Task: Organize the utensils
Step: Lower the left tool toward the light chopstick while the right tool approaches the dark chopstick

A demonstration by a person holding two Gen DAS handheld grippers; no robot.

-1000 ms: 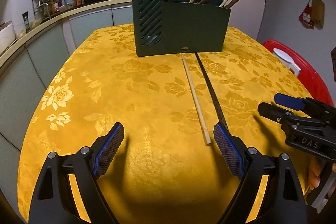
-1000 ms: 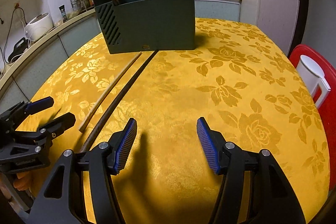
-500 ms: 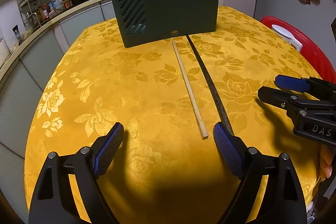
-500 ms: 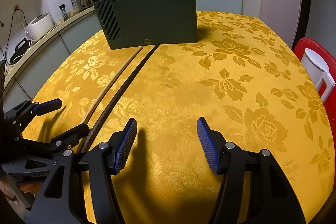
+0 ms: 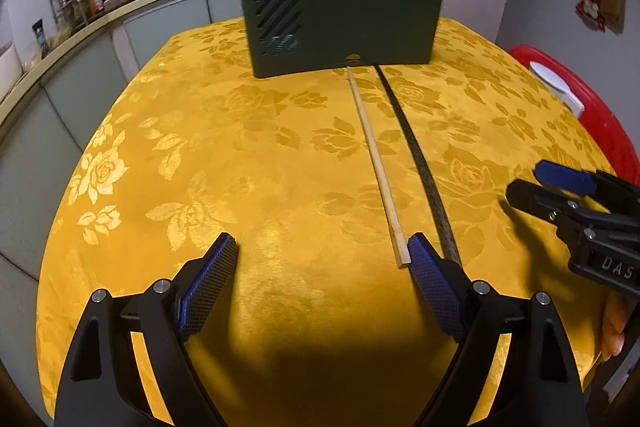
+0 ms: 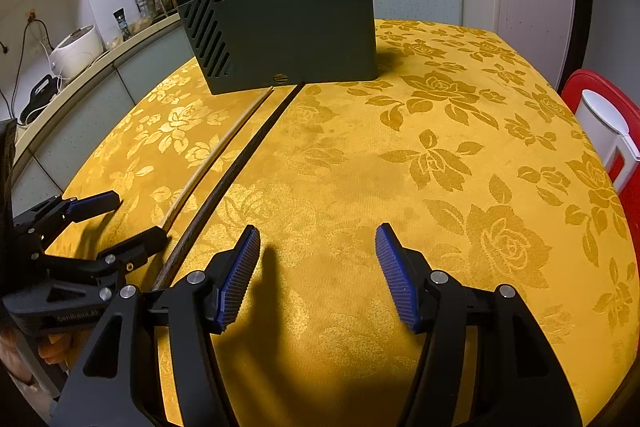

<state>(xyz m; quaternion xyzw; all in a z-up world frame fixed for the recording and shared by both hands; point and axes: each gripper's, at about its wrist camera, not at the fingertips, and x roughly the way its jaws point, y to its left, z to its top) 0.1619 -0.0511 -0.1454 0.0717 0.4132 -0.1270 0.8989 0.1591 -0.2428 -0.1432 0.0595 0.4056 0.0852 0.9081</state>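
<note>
A dark green utensil holder (image 5: 340,23) stands at the far side of the yellow tablecloth (image 5: 200,167) with several chopsticks in it; it also shows in the right wrist view (image 6: 288,35). A light wooden chopstick (image 5: 376,163) and a dark chopstick (image 5: 420,163) lie side by side on the cloth, running from the holder toward me. My left gripper (image 5: 322,267) is open, its right finger beside the light chopstick's near end. My right gripper (image 6: 318,267) is open and empty, just right of the dark chopstick (image 6: 232,179); the light chopstick (image 6: 208,163) lies left of it.
A red and white plastic stool or bin (image 5: 572,99) stands off the table's right edge. A kitchen counter (image 6: 80,67) with a rice cooker (image 6: 76,49) and shelves runs along the left. The table edge is close below both grippers.
Both grippers have stayed open. The left gripper has shifted slightly forward and right, so the light chopstick's near end sits right by its right finger.
</note>
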